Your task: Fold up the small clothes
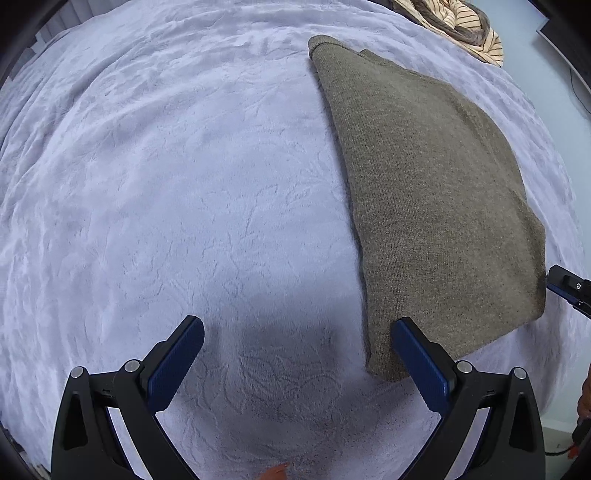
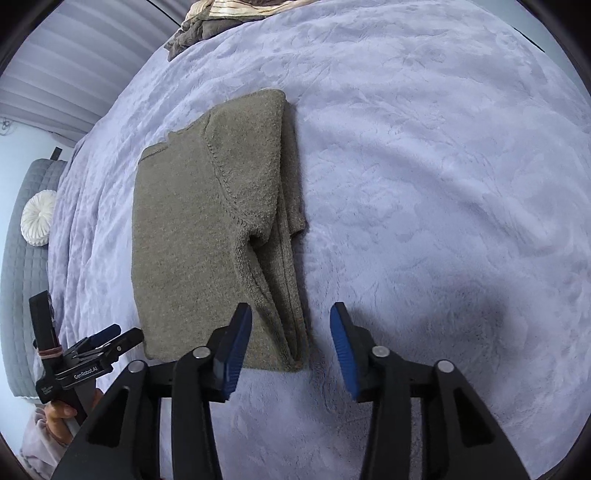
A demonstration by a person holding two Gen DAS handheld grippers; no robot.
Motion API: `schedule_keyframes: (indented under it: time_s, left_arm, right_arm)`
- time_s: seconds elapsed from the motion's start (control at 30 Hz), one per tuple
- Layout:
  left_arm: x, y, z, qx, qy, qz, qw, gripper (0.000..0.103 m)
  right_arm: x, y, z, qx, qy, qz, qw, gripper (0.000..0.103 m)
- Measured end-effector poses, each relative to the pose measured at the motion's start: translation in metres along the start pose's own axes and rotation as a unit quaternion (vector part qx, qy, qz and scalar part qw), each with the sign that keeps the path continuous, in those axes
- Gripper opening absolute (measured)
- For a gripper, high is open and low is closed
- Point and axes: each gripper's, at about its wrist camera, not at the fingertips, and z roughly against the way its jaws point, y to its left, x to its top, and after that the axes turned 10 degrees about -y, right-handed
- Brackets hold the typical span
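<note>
Sweater (image 1: 424,192), olive-brown knit, lies folded into a long rectangle on the lavender bed cover (image 1: 166,184). Flat, no part lifted.

Left tool (image 1: 297,356): jaws wide, nothing between them. Its right pad stands over the near corner of the sweater; whether it touches the knit cannot be told. Shadow of the tool falls on the cover between the jaws.

Right tool (image 2: 291,345): jaws partway apart, empty. The sweater's near right corner lies below the gap, not pinched by the pads.

Left wrist view only: the sweater's top face looks smooth and seamless; a striped cream garment (image 1: 465,26) is bunched at the far edge of the bed; a black piece of the right tool enters at the right border.

Right wrist view only: shoulder seam and tucked sleeve (image 2: 275,258) visible along the sweater's right side, layers stacked at that edge; the left tool (image 2: 110,338) seen from outside at lower left, with a hand (image 2: 61,411) on its handle; a round white cushion (image 2: 38,218) on grey quilting at the far left; a pile of clothes (image 2: 207,22) at the top.
</note>
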Motion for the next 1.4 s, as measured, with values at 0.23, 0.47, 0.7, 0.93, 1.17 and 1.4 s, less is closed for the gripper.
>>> schedule_keyframes:
  time_s: [0.23,0.47,0.7,0.93,1.17,1.4]
  left_arm:
    - [0.012,0.010,-0.003,0.003,0.002,0.017,0.9999,0.103]
    - [0.034,0.009,-0.002,0.004,-0.009,0.023,0.9997,0.103]
    - [0.055,0.000,-0.003,-0.016,-0.018,0.040,0.9989,0.103]
    - [0.069,-0.012,-0.013,-0.019,-0.015,0.057,0.9981,0.103]
    - [0.078,-0.021,-0.023,-0.021,-0.004,0.056,0.9982,0.103]
    - [0.091,-0.033,-0.029,-0.022,-0.012,0.057,0.9981,0.103]
  right_arm:
    - [0.015,-0.003,-0.004,0.009,-0.005,-0.006,1.000,0.050]
    - [0.032,-0.006,-0.015,0.031,-0.002,-0.018,0.999,0.050]
    - [0.053,-0.007,-0.029,0.049,0.006,-0.022,0.999,0.050]
    - [0.075,-0.009,-0.042,0.063,0.015,-0.016,0.998,0.050]
    - [0.086,-0.016,-0.051,0.079,0.022,-0.017,0.996,0.061]
    - [0.089,-0.020,-0.061,0.107,0.044,-0.021,0.993,0.077]
